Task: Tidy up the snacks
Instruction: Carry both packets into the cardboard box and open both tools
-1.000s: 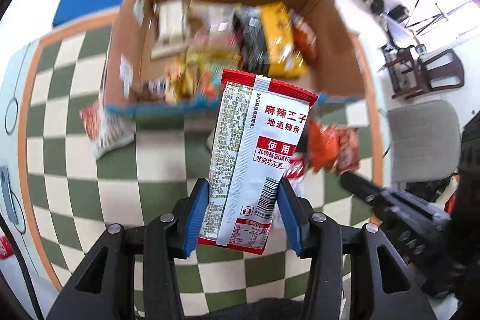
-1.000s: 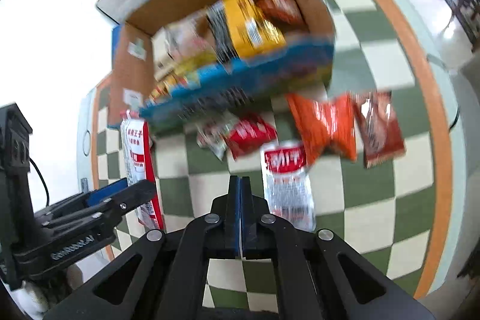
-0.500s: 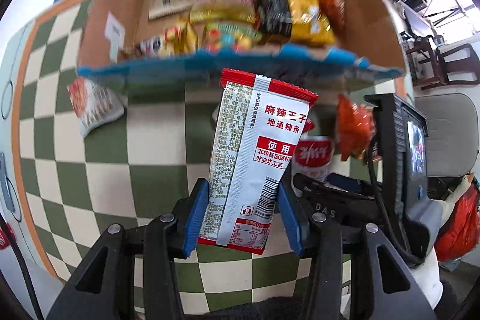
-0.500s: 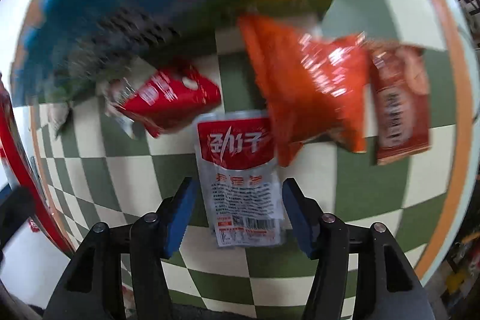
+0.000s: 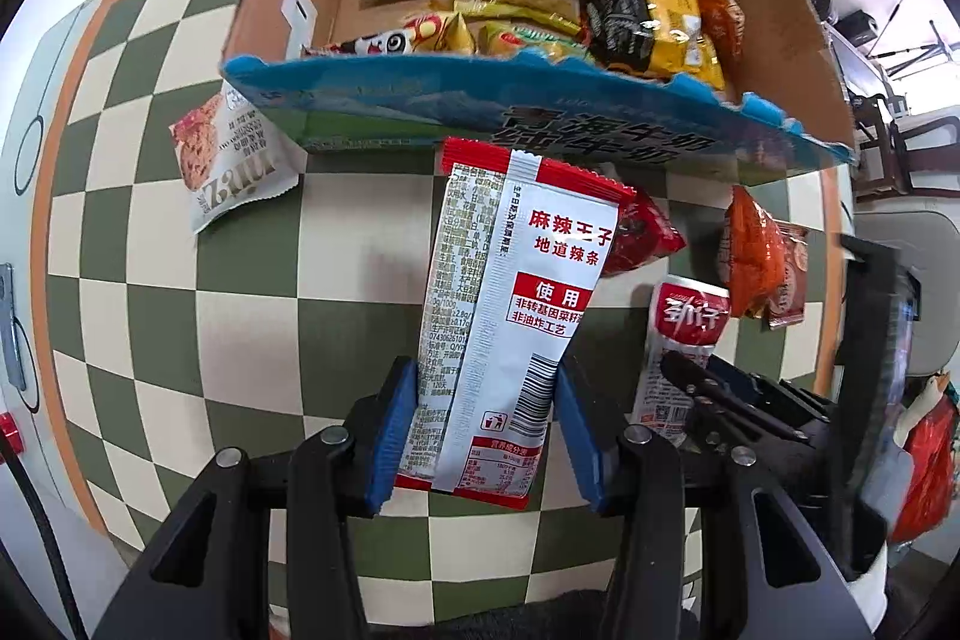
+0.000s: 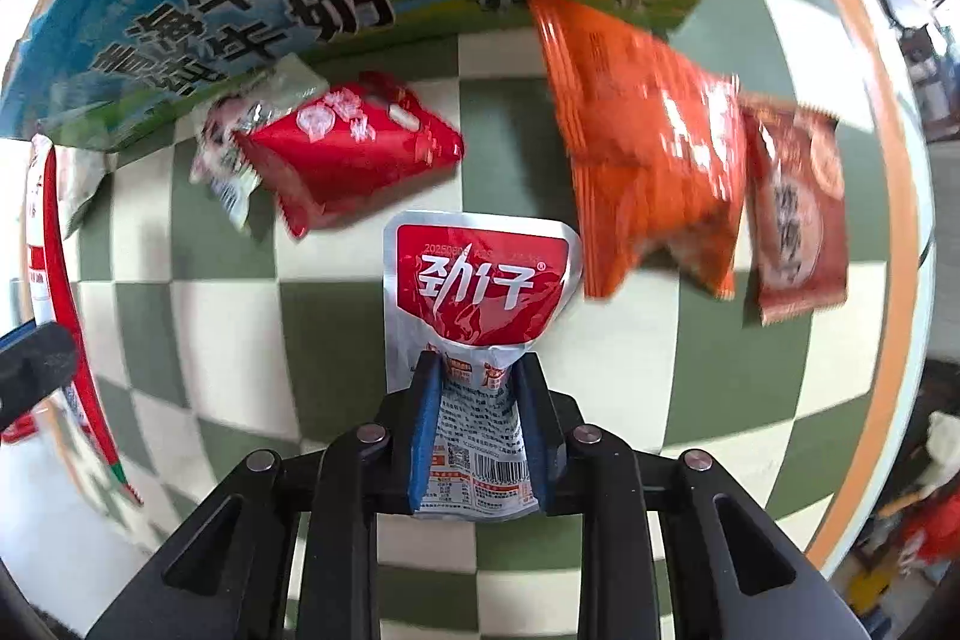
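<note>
Below, both of my tools point down at a green-and-cream checkered counter. My left tool is clamped on a tall white-and-red packet, holding it upright by its lower end just in front of the box. The box is cardboard with a blue printed front flap, and it is full of snacks, among them a yellow-and-black bag. My right tool is pinched tight on the lower end of a silver pouch with a red top, crumpling it between the blue pads. Beyond that pouch, a red bag, an orange bag and a brown sachet lie on the counter near the box.
</note>
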`<state>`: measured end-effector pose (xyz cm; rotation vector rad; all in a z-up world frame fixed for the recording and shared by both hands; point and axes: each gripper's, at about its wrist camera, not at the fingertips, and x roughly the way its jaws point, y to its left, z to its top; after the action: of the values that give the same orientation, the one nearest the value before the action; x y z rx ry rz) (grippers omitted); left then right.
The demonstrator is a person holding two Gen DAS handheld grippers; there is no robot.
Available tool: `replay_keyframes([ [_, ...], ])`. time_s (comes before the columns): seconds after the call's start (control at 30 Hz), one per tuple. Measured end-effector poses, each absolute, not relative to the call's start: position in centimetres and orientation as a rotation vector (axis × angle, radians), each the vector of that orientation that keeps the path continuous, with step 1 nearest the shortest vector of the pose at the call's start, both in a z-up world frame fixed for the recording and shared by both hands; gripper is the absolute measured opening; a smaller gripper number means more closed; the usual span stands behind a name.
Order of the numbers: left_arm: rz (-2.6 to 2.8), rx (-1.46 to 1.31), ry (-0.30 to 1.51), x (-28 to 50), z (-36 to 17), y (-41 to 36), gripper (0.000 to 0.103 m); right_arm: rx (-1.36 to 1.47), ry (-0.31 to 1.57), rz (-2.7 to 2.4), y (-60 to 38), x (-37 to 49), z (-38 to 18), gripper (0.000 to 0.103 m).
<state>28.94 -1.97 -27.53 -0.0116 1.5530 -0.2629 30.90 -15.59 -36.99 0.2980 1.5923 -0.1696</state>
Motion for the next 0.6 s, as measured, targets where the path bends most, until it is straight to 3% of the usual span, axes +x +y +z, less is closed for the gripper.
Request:
replay_keyframes([
  [0.13, -0.311, -0.047, 1.531, 28.8, -24.7, -2.2, 0.044, 0.407, 1.526, -0.114, -16.5, 29.6, -33.4, 0.027],
  [0.4, -0.447, -0.115, 1.426, 33.3, -16.4, -5.3, 0.044, 0.472, 1.285, -0.007, -19.4, 31.7, -20.6, 0.027],
  [0.6, -0.467, -0.127, 1.444, 41.1, -16.0, -9.2, 0.044, 0.419, 1.226, -0.023, -22.1, 39.7, -17.5, 0.029],
])
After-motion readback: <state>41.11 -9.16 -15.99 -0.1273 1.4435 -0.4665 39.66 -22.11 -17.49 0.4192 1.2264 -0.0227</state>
